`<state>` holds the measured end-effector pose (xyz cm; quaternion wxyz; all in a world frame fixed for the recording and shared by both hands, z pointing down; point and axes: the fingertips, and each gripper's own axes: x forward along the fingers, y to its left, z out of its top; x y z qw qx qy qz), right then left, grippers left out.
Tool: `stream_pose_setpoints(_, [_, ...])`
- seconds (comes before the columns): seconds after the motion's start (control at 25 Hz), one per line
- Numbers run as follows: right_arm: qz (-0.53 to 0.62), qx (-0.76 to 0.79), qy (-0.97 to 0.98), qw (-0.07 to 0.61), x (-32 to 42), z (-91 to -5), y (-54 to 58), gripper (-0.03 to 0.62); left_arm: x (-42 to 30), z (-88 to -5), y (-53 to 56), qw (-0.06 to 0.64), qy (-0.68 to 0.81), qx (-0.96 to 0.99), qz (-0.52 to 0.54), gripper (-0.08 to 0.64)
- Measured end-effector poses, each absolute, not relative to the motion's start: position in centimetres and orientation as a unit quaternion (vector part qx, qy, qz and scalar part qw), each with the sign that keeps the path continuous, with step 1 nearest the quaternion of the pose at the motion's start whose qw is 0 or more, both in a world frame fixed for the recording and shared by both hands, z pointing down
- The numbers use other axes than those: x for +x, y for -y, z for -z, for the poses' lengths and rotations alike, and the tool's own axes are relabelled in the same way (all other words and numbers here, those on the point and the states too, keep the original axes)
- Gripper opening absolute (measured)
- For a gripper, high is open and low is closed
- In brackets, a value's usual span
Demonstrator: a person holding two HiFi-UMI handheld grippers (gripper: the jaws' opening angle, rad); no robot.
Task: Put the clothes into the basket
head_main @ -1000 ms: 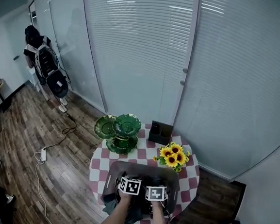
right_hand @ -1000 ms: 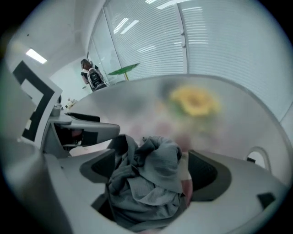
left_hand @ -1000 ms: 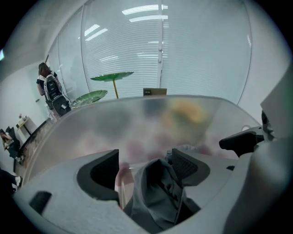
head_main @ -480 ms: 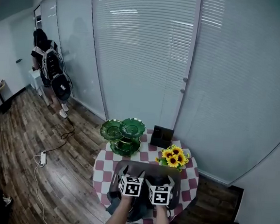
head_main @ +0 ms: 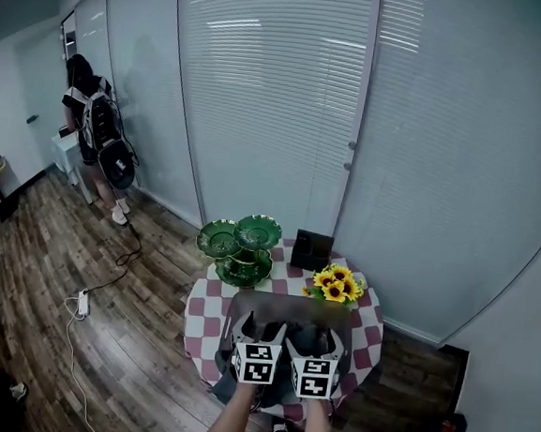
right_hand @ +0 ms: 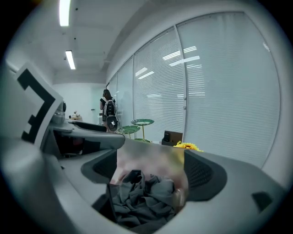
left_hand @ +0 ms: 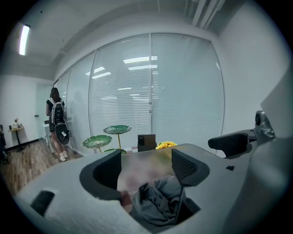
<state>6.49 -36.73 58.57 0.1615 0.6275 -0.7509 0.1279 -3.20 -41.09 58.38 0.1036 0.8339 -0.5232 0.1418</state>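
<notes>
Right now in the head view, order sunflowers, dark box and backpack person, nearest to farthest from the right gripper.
1. Sunflowers, just ahead on the table.
2. Dark box, table's far edge.
3. Backpack person, far left.

The head view looks from high up, forward and steeply down on the table [head_main: 203,319]. Both gripper views sit low, close over the grey clothes [left_hand: 158,201], facing the far blinds [left_hand: 123,91]; all share the green plates [head_main: 240,245] and sunflowers [head_main: 336,287].

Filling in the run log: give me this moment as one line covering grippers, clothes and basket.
left gripper: open | right gripper: open | grey clothes: bunched low between open jaws, unclamped | basket: on checkered table
</notes>
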Motion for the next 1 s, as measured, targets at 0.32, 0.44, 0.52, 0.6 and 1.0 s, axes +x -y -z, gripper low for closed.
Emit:
stream_pose_setpoints(0.32, [-0.110,0.636,0.751,0.139,6.2,-57.9,33.4,0.450,-3.2,-58.9,37.3,0.097,0.513,0.842,-0.135,0.340])
stream_pose_setpoints(0.44, [-0.102,0.637,0.752,0.138,5.7,-58.0,31.9,0.384,-3.4,-59.3,35.6,0.098,0.512,0.844,-0.129,0.274])
stream_pose_setpoints(0.52, [-0.101,0.641,0.748,0.135,5.5,-58.1,31.0,0.312,-3.4,-59.4,34.5,0.095,0.510,0.846,-0.126,0.218])
stream_pose_setpoints(0.6, [-0.103,0.646,0.745,0.130,5.2,-58.2,30.1,0.234,-3.6,-59.5,33.6,0.093,0.511,0.846,-0.124,0.166])
stream_pose_setpoints(1.0, [-0.119,0.652,0.738,0.125,4.5,-58.9,27.2,0.059,-3.9,-60.0,30.7,0.091,0.507,0.849,-0.119,0.023])
